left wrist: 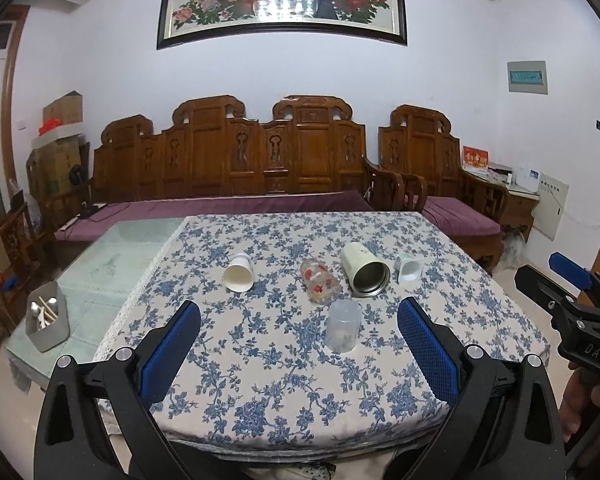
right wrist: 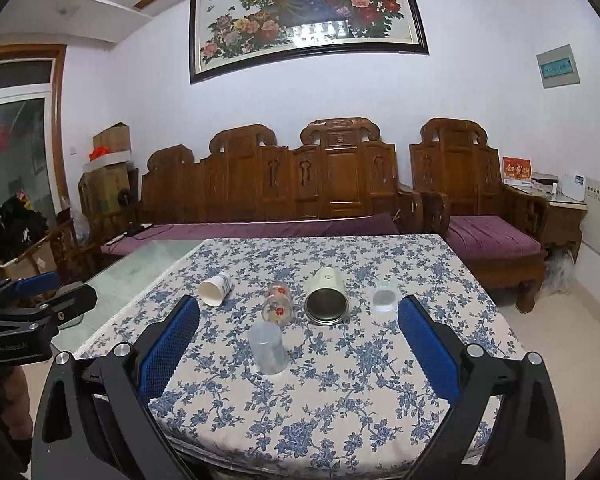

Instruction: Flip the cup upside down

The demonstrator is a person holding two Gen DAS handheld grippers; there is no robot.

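Observation:
Several cups sit on the blue-flowered tablecloth [left wrist: 284, 380]. A translucent plastic cup [left wrist: 343, 326] stands mouth down nearest me, also in the right wrist view [right wrist: 268, 347]. Behind it, on their sides, lie a white paper cup [left wrist: 239, 273], a glass with red flowers [left wrist: 319, 282], a cream steel-lined mug [left wrist: 365, 269] and a small clear cup [left wrist: 409, 267]. My left gripper [left wrist: 300, 316] is open and empty, short of the cups. My right gripper [right wrist: 299, 316] is open and empty too, and also shows at the left wrist view's right edge [left wrist: 572, 280].
A grey holder with chopsticks and spoons [left wrist: 46, 322] stands on the bare glass tabletop [left wrist: 112, 264] at left. A carved wooden sofa with purple cushions [left wrist: 236, 168] lines the wall behind the table. A wooden armchair [right wrist: 484, 208] stands at right.

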